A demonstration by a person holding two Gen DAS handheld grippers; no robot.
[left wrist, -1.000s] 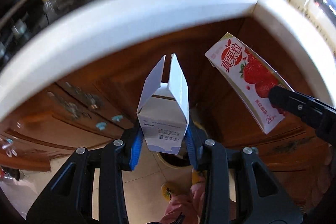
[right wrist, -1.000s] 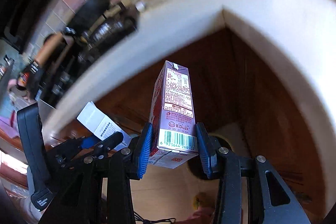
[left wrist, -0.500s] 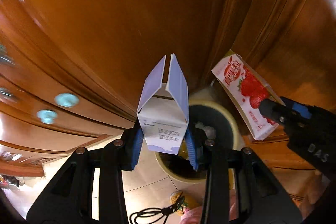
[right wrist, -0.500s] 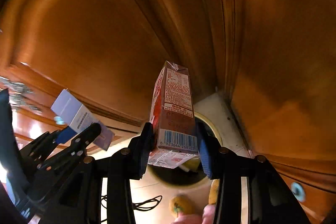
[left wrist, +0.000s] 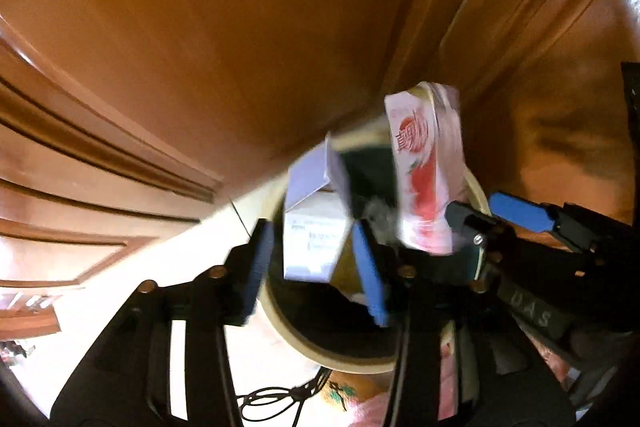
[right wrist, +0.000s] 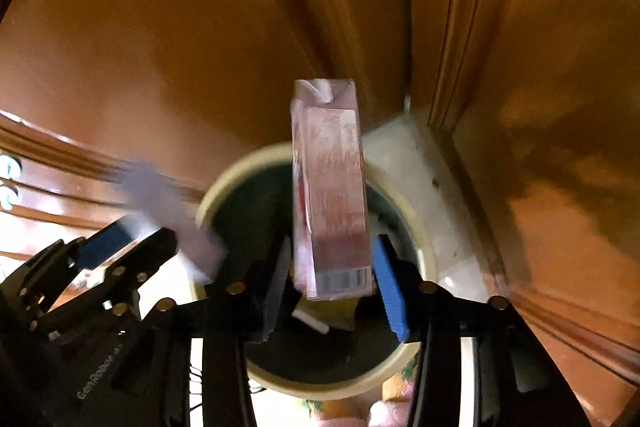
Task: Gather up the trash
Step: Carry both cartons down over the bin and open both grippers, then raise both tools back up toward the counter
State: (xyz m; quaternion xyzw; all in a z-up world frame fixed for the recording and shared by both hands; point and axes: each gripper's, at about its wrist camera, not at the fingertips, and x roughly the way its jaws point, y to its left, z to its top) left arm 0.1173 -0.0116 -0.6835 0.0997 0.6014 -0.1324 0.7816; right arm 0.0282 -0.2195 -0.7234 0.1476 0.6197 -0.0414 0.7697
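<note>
A white and blue carton (left wrist: 316, 227) hangs blurred between the blue pads of my left gripper (left wrist: 314, 259). Its jaws are opening and a gap shows beside the carton. A pink strawberry milk carton (right wrist: 332, 195) stands between the pads of my right gripper (right wrist: 332, 267), whose jaws are opening too, and it looks loose. Both cartons are right over the mouth of a round bin with a cream rim (right wrist: 320, 387) and a dark inside. The left wrist view shows the same bin rim (left wrist: 340, 359), the pink carton (left wrist: 428, 179) and the right gripper (left wrist: 486, 213).
Brown wooden cabinet doors (left wrist: 240, 27) rise close behind the bin and meet in a corner (right wrist: 404, 27). Pale floor tiles (left wrist: 192, 235) lie to the left. A black cable (left wrist: 276, 395) and a person's pink-slippered foot (right wrist: 384, 407) are by the bin. Scraps of trash (right wrist: 312, 319) lie inside.
Both grippers have come down from the white countertop to just over the bin. The pads of both have spread, and the two cartons now sit loose and blurred between them.
</note>
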